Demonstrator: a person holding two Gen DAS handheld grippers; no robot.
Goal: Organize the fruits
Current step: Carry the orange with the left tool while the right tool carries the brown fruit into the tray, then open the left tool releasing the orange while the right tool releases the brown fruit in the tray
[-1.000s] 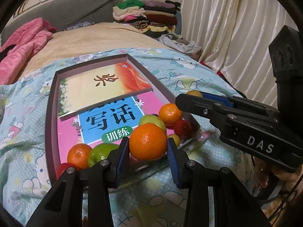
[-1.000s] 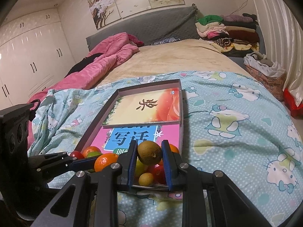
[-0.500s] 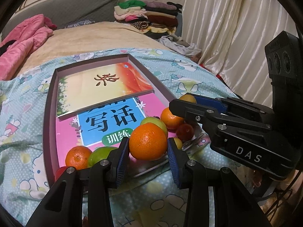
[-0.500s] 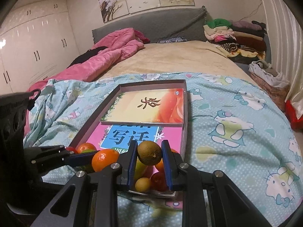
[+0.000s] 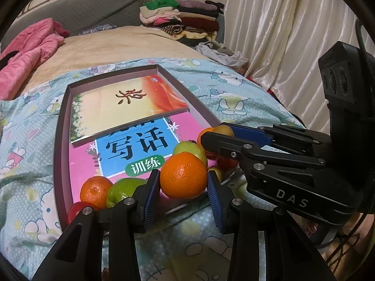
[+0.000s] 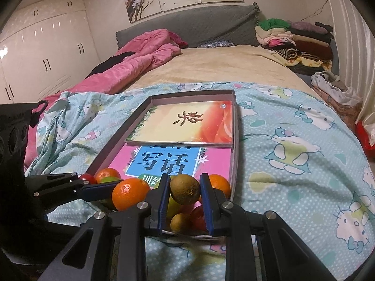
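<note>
A large orange (image 5: 182, 180) hangs over the near end of a shallow purple-walled box (image 5: 59, 145), and my left gripper (image 5: 182, 174) is shut on it. In the right wrist view a brownish-green round fruit (image 6: 185, 190) sits between the blue pads of my right gripper (image 6: 185, 179), which is shut on it above the same end. Loose fruit lies in the box below: a small orange (image 5: 96, 190), a green apple (image 5: 121, 189), a red fruit (image 5: 77, 210), another green apple (image 5: 189, 149) and a small yellow fruit (image 6: 179, 221).
Two books (image 5: 126, 110) cover the box floor. The box rests on a blue cartoon-print blanket (image 6: 293, 164) over a bed. A pink quilt (image 6: 140, 61) lies far left, folded clothes (image 6: 293, 39) far right, curtains (image 5: 281, 35) along the right.
In the left wrist view the right gripper has crept slightly left with its fruit. Both grips are unchanged and the left gripper has stayed put.
</note>
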